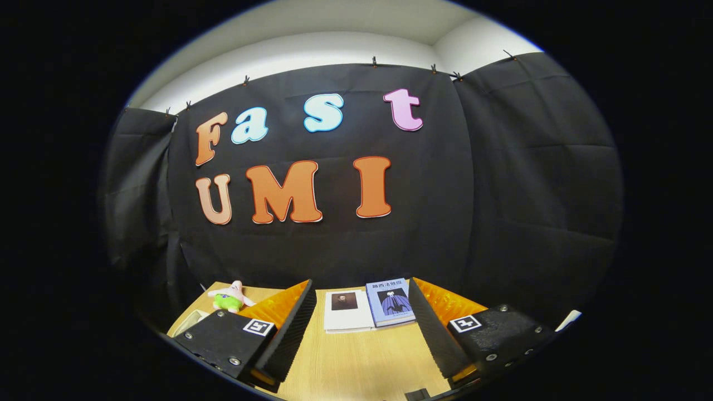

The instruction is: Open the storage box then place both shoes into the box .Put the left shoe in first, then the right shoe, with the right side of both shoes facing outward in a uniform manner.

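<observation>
Black cloth wall (501, 184) clipped up below a white wall (312, 53); pale wooden table (356, 362) stands against it.

Hand-held gripper (362, 317): 2 black ribbed fingers, orange backs, square markers, silver screws.

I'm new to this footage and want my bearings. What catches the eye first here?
The hand-held gripper stands open, its two black fingers spread over a wooden table. Between and beyond them lie two books side by side. Past the left finger sits a pink-and-green plush toy.
</observation>
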Tool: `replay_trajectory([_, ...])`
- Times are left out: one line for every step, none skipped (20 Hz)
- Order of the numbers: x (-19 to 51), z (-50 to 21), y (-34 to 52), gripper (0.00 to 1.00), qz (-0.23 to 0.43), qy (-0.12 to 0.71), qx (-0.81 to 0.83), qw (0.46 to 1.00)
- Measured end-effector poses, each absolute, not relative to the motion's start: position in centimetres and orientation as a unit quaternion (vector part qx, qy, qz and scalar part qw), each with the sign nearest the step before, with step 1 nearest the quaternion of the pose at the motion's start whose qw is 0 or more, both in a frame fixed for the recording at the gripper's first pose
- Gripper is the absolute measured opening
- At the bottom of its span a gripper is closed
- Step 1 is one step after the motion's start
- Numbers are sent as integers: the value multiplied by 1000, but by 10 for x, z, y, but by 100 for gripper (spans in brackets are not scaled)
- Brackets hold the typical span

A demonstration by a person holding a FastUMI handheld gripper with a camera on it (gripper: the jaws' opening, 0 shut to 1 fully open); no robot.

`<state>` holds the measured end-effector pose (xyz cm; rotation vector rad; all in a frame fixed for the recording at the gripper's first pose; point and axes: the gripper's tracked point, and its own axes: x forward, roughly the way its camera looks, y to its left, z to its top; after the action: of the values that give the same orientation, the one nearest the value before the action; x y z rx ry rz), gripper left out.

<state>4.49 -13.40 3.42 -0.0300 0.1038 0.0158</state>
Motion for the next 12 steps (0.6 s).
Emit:
replay_trajectory([44,35,-136,99,7,51,-13,999])
replay_trajectory([44,36,-138,99,5,50,-12,999])
replay_trajectory([43,36,-140,99,3,48,-11,999])
replay_trajectory([43,36,-141,99,2,48,-10,999])
replay_trajectory([43,35,-141,99,2,49,-9,999])
replay_trajectory([42,34,-141,99,2,51,-7,999])
replay_trajectory([43,33,-141,99,3,51,-6,999])
replay_trajectory([44,32,-140,99,3,51,-5,999])
replay_trajectory([44,32,-138,99,5,50,-5,999])
replay_trajectory([43,31,-137,99,6,51,-5,999])
replay_trajectory([44,31,-135,99,7,50,-6,999])
replay_trajectory([44,31,-134,99,8,49,-8,999])
